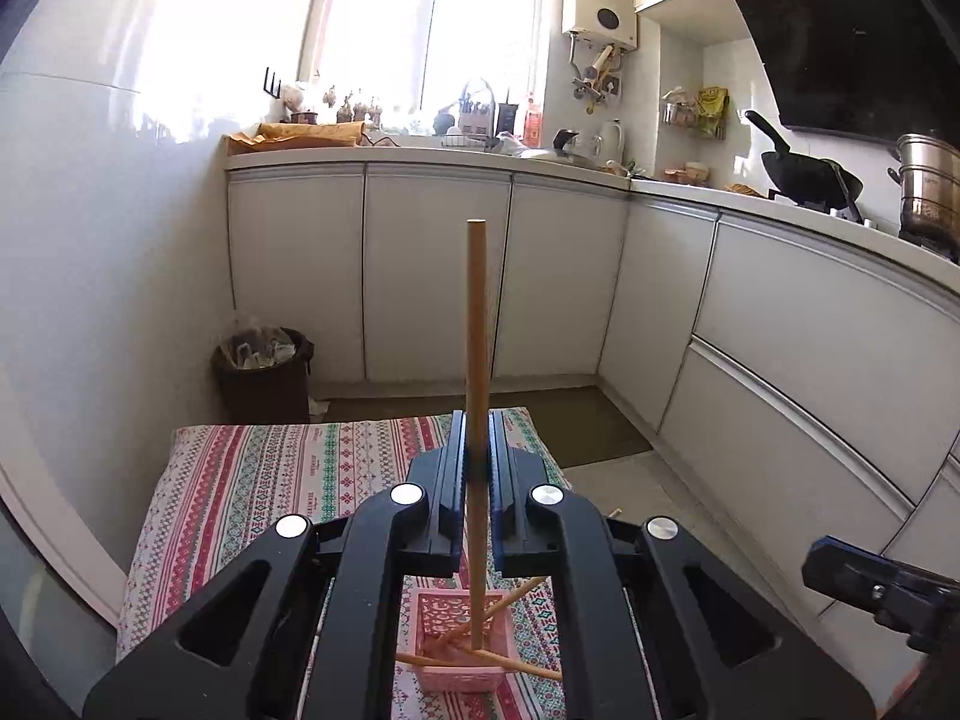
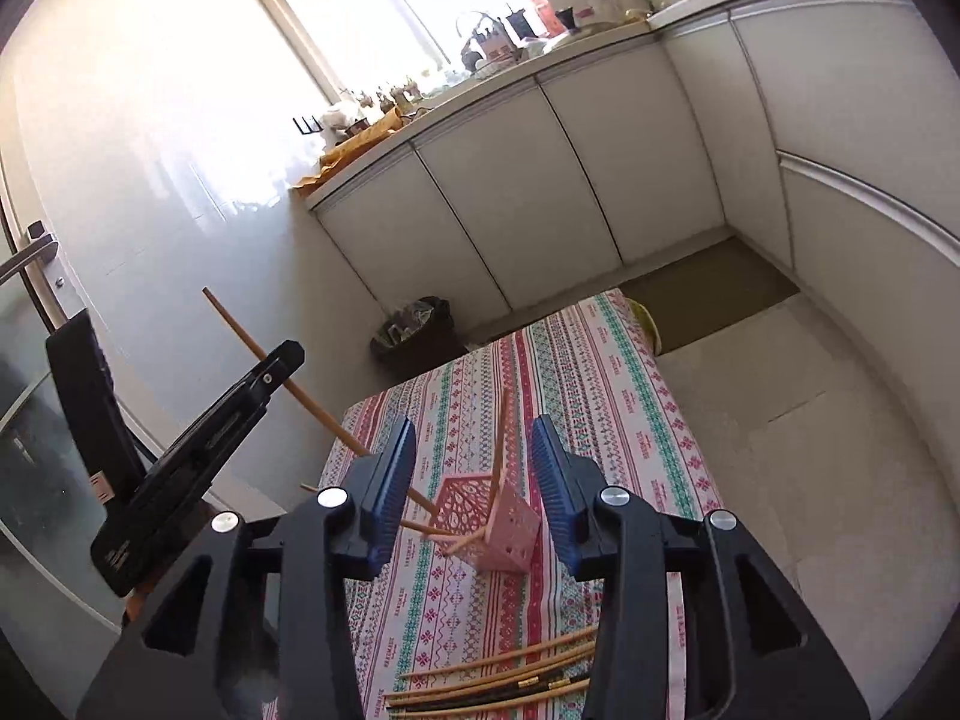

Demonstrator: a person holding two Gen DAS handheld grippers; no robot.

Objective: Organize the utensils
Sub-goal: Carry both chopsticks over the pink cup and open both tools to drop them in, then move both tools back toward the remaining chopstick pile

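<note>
Left gripper (image 1: pixel 477 450): jaws closed tight on one wooden chopstick (image 1: pixel 477 360), gripped partway along its shaft. The stick stands near upright in the left wrist view, its lower end inside the pink basket (image 1: pixel 462 648), its upper end well clear above the fingers. From the right wrist view the same stick (image 2: pixel 282 378) slants up to the left, passing the left gripper (image 2: pixel 264 384).

Right gripper (image 2: pixel 474 468): jaws partly open, nothing between the pads. It hangs above the table with the pink basket (image 2: pixel 504 522) showing in the gap between its fingers.

Pink basket: a small perforated holder standing on the patterned tablecloth (image 2: pixel 600 372). Several chopsticks already lean in it, crossing one another at loose angles; two project over its rim toward the near side in the left wrist view. These crossed sticks crowd the basket opening around the held stick's lower end.

Remaining utensils: a row of loose chopsticks (image 2: pixel 498 678), some light wood and some dark with metal bands, lies flat on the cloth at the near edge, partly hidden behind the right gripper's body.

Surroundings: white cabinets (image 1: pixel 438 270) run along two walls. A lined waste bin (image 1: pixel 264 366) stands on the floor beyond the table's far left corner, apart from it. A wok (image 1: pixel 810 171) and steel pot (image 1: pixel 930 192) sit on the counter, well away.
</note>
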